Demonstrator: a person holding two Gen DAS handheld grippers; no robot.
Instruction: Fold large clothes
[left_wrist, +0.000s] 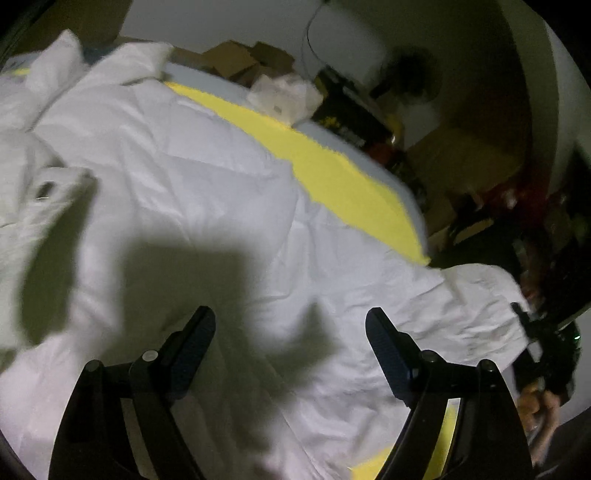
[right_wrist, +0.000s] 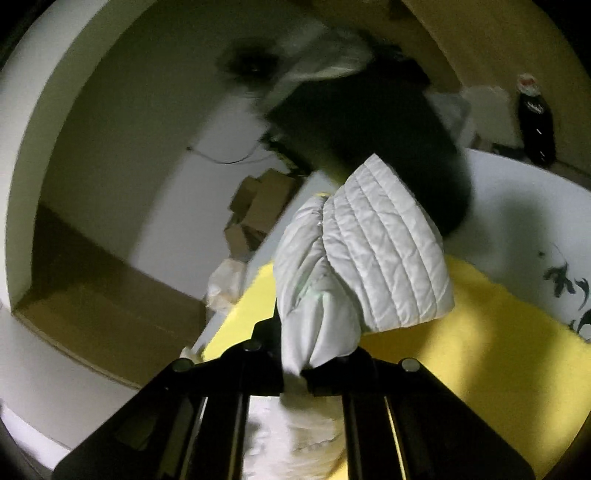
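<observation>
White quilted padded jacket (left_wrist: 192, 206) lies spread over most of a yellow foam-like mat (left_wrist: 332, 166) on the pale worktop (left_wrist: 207, 74), seen from the left wrist camera. Its surface is crumpled and puffy, with a sleeve or hood bunched at the far left. The left tongs (left_wrist: 290, 325) hover just above the cloth with their jaws wide apart and nothing between them. At the right edge of this view the jacket's corner runs toward the other tool, where part of a hand (left_wrist: 543, 406) shows. Brown cardboard boxes (left_wrist: 236, 59) sit beyond the worktop.

From the right wrist camera, the right tongs (right_wrist: 293, 369) are pinched tight on a gathered fold of the jacket, and a stitched panel (right_wrist: 384, 251) stands up from the grip, lifted clear of the yellow mat. A dark cola bottle (right_wrist: 535, 122) stands at the back.

The garment looks light, soft and bulky, and its smooth shell is probably slippery, so a thin pinch may slide. Hems, cuffs and seamed edges seem the surest places to grip, taking both layers together. Much of both views is blurred.
</observation>
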